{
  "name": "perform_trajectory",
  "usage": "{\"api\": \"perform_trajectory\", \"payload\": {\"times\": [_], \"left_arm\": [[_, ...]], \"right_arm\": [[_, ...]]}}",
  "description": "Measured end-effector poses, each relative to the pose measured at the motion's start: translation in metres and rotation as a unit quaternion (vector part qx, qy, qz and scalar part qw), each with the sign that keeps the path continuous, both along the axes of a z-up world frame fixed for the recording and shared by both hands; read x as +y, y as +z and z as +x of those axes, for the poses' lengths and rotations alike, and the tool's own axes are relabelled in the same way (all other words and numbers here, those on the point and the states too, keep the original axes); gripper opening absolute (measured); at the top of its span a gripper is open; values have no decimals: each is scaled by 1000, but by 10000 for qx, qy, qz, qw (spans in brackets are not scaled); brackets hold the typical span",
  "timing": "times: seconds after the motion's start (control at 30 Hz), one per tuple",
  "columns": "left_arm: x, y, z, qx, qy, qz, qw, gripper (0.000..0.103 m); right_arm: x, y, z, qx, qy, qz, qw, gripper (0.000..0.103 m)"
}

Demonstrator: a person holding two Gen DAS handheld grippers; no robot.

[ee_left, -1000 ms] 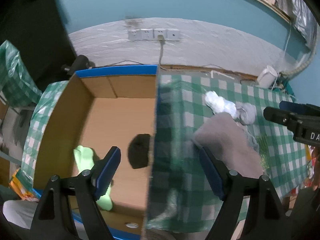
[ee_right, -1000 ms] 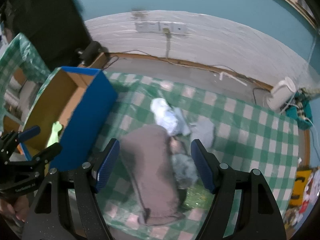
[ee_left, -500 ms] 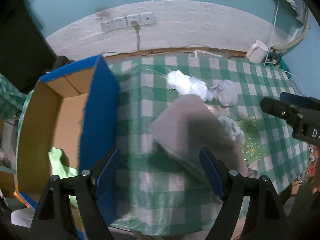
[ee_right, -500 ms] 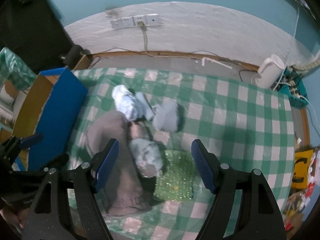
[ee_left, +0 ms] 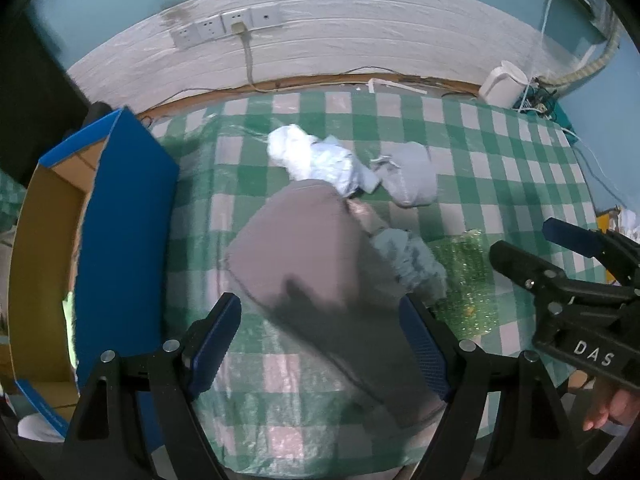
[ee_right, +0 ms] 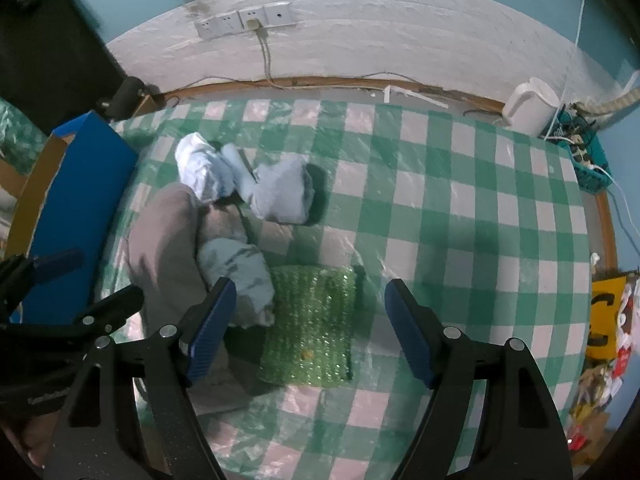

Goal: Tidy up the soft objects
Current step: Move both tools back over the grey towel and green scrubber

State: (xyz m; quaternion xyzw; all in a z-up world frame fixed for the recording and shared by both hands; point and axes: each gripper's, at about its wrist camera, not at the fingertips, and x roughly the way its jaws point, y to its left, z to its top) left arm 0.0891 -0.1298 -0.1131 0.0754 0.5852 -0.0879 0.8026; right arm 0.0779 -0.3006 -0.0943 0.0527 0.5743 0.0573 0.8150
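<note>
Both my grippers tip steeply down over the brown cloth (ee_left: 304,240), left gripper (ee_left: 320,340) and right gripper (ee_right: 308,328) with fingers wide, empty; right's just widened, marked "DAS".

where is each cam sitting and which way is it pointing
Left wrist: on the left gripper, aimed steeply down at the grey-brown cloth beside the blue box; its two open fingers show, plus the right gripper and a hand.
Right wrist: on the right gripper, aimed steeply down at the green sequin pouch; its open fingers and the left gripper show.
Shared: checked tablecloth, cloth pile, box, wall sockets.
</note>
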Motion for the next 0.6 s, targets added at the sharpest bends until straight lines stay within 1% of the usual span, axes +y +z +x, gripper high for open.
{"api": "perform_trajectory", "payload": {"times": [0.2, 0.3, 0.5, 0.57, 0.6], "left_arm": [[-22, -8, 2, 65, -89, 108, 9999, 83], [-25, -13, 3, 125, -72, 132, 9998, 83], [-29, -28, 5, 315, -55, 149, 9994, 83], [-30, -34, 5, 372, -75, 181, 9991, 84], [-31, -36, 4, 385, -90, 203, 9990, 86]], "right_arm": [[-13, -8, -2, 95, -154, -80, 9998, 78], [-19, -12, -3, 141, -207, -57, 9997, 78], [-25, -21, -6, 261, -263, -162, 9992, 78], [-26, -22, -6, 273, -277, -161, 9991, 78], [-26, -23, -6, 277, -279, -165, 9991, 78]]}}
